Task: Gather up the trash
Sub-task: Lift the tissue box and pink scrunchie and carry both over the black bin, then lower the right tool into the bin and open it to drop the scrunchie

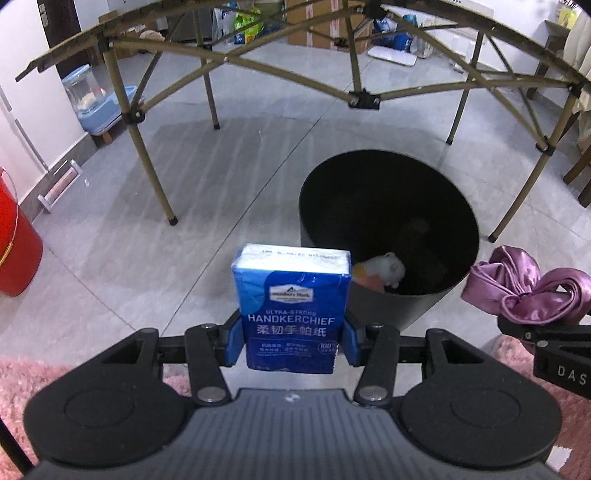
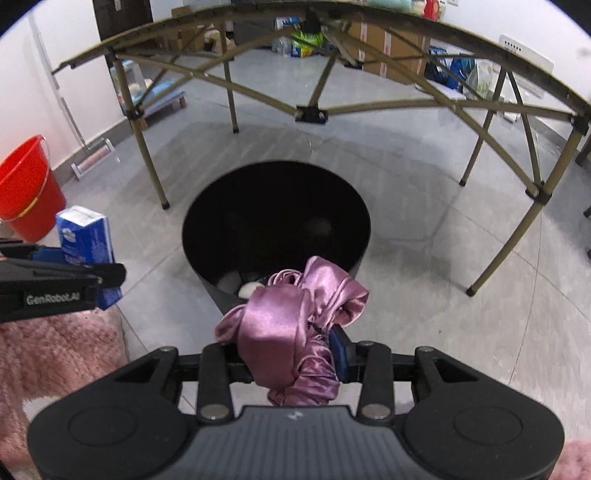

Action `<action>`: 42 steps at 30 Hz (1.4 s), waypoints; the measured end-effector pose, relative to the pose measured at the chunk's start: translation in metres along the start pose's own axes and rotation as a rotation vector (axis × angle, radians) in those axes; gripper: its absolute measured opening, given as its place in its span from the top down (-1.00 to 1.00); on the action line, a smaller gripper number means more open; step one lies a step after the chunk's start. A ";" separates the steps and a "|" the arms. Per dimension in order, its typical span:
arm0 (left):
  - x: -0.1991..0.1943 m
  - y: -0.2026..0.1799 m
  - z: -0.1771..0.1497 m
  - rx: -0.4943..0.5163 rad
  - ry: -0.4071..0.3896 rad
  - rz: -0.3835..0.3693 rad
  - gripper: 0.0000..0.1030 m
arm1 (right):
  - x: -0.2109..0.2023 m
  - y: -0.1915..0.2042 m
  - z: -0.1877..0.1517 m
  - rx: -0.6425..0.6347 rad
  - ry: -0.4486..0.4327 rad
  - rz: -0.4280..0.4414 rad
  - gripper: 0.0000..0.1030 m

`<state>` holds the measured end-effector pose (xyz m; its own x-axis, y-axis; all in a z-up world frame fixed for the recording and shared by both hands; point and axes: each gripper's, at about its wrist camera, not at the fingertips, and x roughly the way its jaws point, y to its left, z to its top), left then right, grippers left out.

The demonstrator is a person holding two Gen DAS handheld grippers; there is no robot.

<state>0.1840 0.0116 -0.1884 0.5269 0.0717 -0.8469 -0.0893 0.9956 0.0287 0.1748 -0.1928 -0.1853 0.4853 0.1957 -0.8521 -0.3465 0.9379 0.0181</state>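
Observation:
My left gripper [image 1: 291,341] is shut on a blue handkerchief tissue pack [image 1: 291,306], held upright just left of the black round trash bin [image 1: 436,306]. The bin holds a white crumpled item [image 1: 388,267] and something pink at its near wall. My right gripper [image 2: 291,350] is shut on a bunched purple satin cloth [image 2: 295,314], which hangs over the near rim of the bin [image 2: 207,280]. In the left wrist view the cloth [image 1: 524,291] shows at the right edge. In the right wrist view the tissue pack [image 2: 86,236] and left gripper show at the left.
A folding table frame [image 1: 362,98] with thin tan legs stands over the grey tiled floor behind the bin. A red bucket [image 2: 26,188] sits at the left wall. A pink shaggy rug [image 2: 55,354] lies under both grippers. Boxes and bags [image 1: 321,26] crowd the far wall.

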 end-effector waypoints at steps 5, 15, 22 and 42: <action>0.010 0.002 -0.001 -0.012 0.023 0.017 0.01 | 0.017 -0.008 -0.004 0.018 0.041 -0.012 0.29; 0.028 -0.005 0.000 0.002 0.072 0.029 0.01 | 0.033 -0.019 -0.001 0.053 0.055 -0.016 0.29; 0.028 -0.004 0.001 0.007 0.069 0.036 0.01 | 0.034 -0.018 0.000 0.046 0.055 -0.016 0.29; 0.035 0.009 0.027 -0.056 0.033 0.113 0.01 | 0.023 -0.013 0.037 0.006 -0.068 -0.033 0.30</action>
<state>0.2245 0.0243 -0.2035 0.4826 0.1802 -0.8571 -0.1944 0.9762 0.0958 0.2206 -0.1900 -0.1857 0.5499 0.1837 -0.8148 -0.3246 0.9458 -0.0058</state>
